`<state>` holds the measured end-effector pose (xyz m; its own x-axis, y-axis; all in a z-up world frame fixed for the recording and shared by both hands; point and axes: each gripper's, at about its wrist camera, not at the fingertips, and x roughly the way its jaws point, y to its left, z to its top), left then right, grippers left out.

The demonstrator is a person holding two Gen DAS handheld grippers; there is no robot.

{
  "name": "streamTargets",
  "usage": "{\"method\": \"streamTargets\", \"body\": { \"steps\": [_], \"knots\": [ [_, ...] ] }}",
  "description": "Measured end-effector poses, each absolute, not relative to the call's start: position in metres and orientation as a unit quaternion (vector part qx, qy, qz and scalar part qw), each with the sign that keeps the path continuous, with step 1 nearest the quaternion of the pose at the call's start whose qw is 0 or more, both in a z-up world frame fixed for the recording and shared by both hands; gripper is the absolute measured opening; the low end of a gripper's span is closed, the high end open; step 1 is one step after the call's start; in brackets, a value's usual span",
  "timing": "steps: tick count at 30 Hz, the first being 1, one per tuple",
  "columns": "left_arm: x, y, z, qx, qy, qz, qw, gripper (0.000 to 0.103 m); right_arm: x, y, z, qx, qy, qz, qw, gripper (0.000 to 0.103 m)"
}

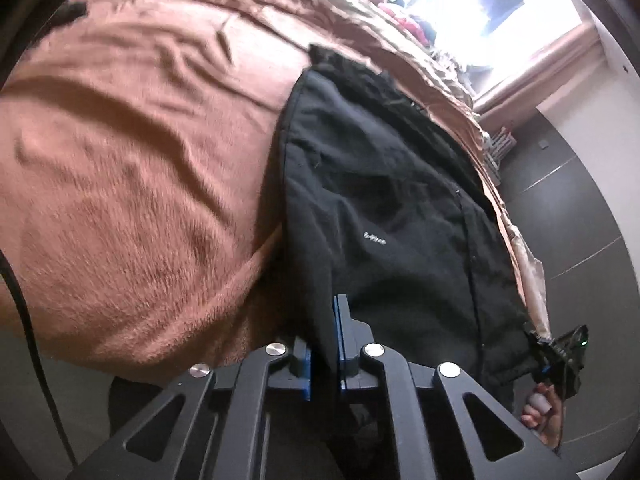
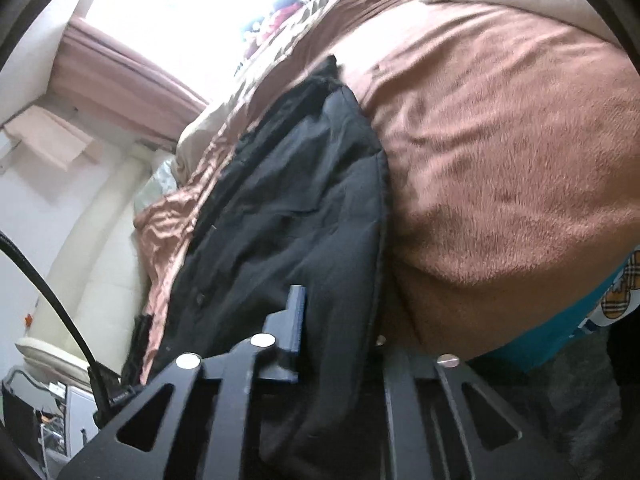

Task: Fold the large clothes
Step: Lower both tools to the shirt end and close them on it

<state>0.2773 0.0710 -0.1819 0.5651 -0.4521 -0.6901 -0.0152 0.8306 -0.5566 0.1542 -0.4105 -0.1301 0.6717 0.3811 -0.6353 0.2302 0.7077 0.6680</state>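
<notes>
Lying along the near edge of a bed, a black jacket (image 1: 384, 208) is stretching away from both cameras over a fuzzy rust-brown blanket (image 1: 132, 168). The blanket is covering most of the bed, with the jacket near the side of it that is facing the dark tiled floor (image 1: 576, 208).

In the left wrist view the left gripper (image 1: 336, 344) is pinching the jacket's near hem: its blue-padded fingers (image 1: 306, 364) are standing pressed together with a thin fold of black fabric running up between them. A small line of white lettering (image 1: 375, 239) is showing on the jacket's front, too small and blurred to be read. At the right edge of the same view the right gripper (image 1: 560, 354) is biting the other near corner of the jacket, and a person's hand (image 1: 542, 412) is gripping its handle just below.

In the right wrist view the right gripper (image 2: 316, 320) is closing on the jacket's hem too; one padded finger (image 2: 295, 320) is showing on the left, while black cloth is draping over and hiding the other, so the fabric is sitting clamped between them. A row of dark snaps is running down the jacket's left side in this view.

Farther off, a bright window (image 1: 460, 4) is glaring above a pink curtain (image 2: 120, 68), and a heap of colourful clothes (image 1: 404, 20) is sitting at the far end of the bed. At the right edge of the right wrist view, a teal cloth (image 2: 560, 332) with a checked print is peeking out under the blanket.
</notes>
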Motion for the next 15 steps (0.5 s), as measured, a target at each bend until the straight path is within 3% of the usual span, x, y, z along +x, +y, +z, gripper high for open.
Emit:
{"method": "streamTargets", "body": {
  "steps": [15],
  "knots": [
    [0.234,0.070,-0.060,-0.267,0.310,-0.178,0.895,0.004,0.107,-0.406,-0.019,0.327,0.301,0.099,0.890,0.000]
  ]
}}
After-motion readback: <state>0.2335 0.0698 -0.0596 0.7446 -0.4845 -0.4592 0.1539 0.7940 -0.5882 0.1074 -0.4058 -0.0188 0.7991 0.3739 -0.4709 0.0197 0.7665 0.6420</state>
